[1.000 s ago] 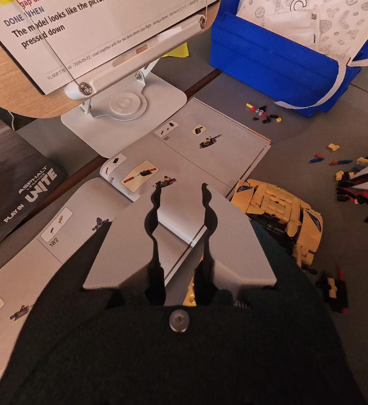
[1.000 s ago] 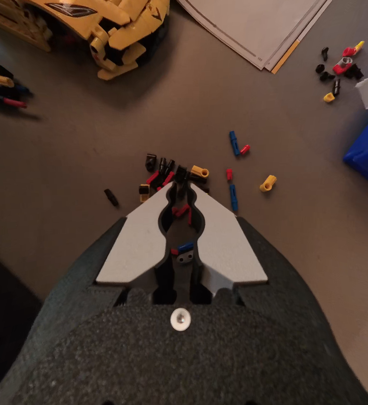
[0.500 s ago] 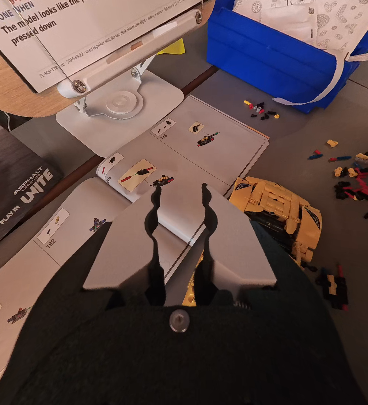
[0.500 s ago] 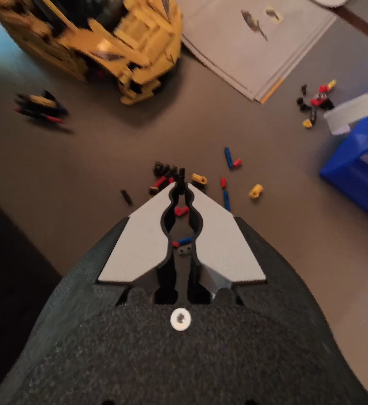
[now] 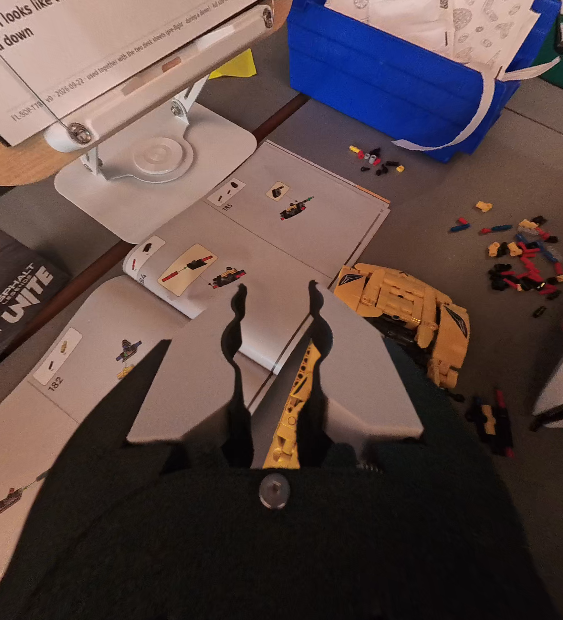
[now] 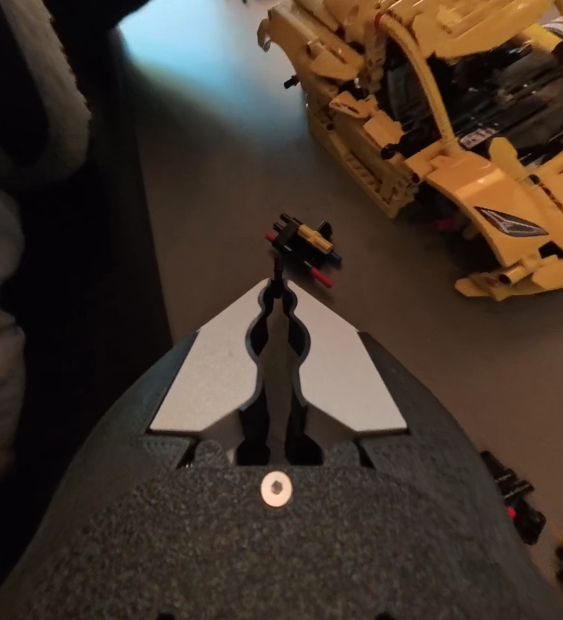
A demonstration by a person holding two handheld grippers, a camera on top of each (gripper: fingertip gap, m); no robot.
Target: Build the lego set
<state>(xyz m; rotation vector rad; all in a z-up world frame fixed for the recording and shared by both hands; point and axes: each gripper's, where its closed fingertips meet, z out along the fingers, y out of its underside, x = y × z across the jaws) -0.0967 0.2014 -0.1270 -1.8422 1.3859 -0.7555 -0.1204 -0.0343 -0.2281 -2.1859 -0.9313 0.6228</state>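
Grey matte tabletop point(image 6: 407, 352) underneath. Right tool point(image 6: 277, 285) pinching thin black pin point(image 6: 277, 268) at tips, pin pointing at small black-yellow subassembly point(image 6: 301, 243) with red axle ends, lying just ahead. Beyond: glossy yellow car model point(image 6: 458, 134), angular panels, dark interior. Left tool point(image 5: 275, 290) gaping, empty, over open instruction booklet point(image 5: 273, 241); loose small pieces point(image 5: 528, 258) scattered right, near blue plastic bin point(image 5: 390, 73).

yellow lego car point(image 5: 407, 312) — part-built, dark interior exposed, on grey tabletop just beside the open instruction booklet point(image 5: 273, 241) | small sub-assembly point(image 6: 301, 243) — black with yellow connector, red and blue pins; lies near car's front | loose pieces point(image 5: 528, 258) — red, black, yellow, blue; scattered, apart from car
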